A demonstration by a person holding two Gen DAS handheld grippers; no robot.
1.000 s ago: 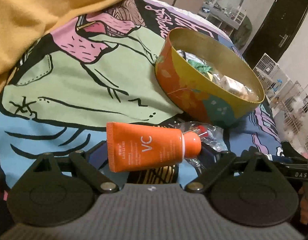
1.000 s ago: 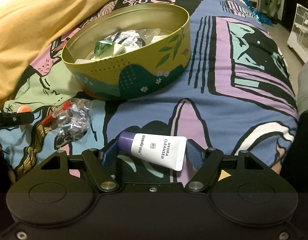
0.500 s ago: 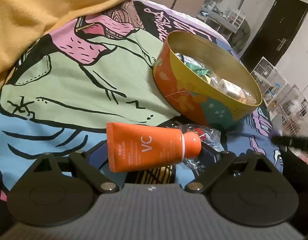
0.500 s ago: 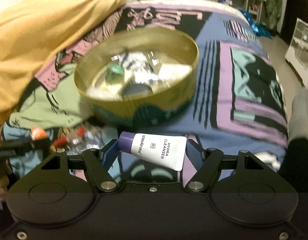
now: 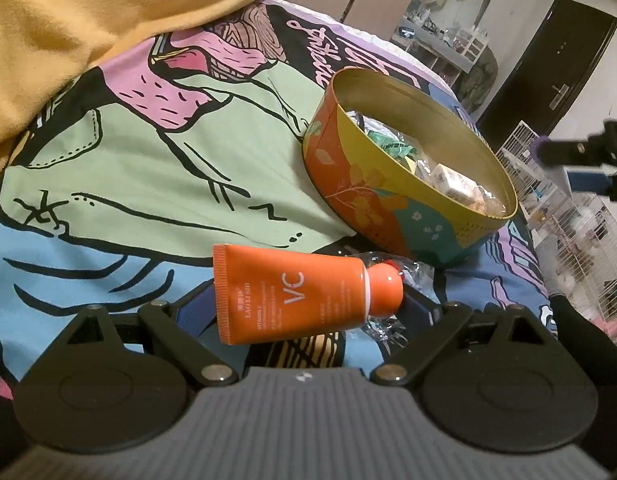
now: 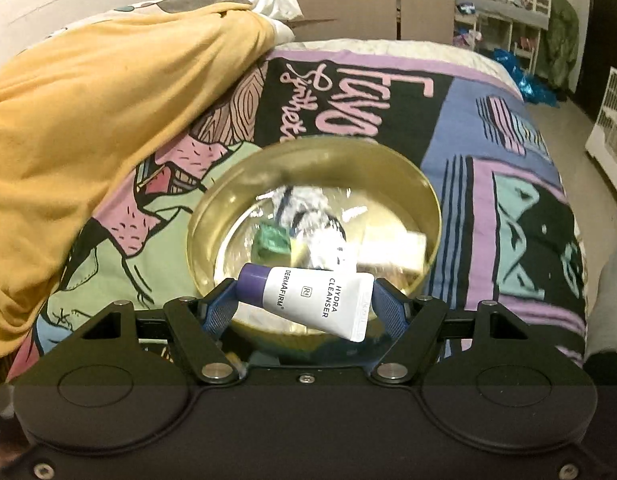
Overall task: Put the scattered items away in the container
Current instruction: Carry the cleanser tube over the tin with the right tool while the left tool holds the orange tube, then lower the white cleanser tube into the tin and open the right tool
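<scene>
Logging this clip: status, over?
Left gripper shut on orange tube. Right gripper shut on white tube, over tin. Nothing in the way.

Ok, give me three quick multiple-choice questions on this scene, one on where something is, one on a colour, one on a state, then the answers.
1. Where is the white cleanser tube?
A. Flat on the bedspread
B. Between the right gripper's fingers, in front of the open round tin
C. Under the yellow blanket

2. What colour is the cap of the VC tube?
A. Orange
B. Purple
C. Green

3. What state is the round tin in?
A. Lidded
B. Open and empty
C. Open, with items inside

Answers:
1 B, the right gripper clamps it end to end with the tin's opening behind it.
2 A, cap and body are both orange in the left gripper.
3 C, no lid is on it and small packets lie inside.
</scene>
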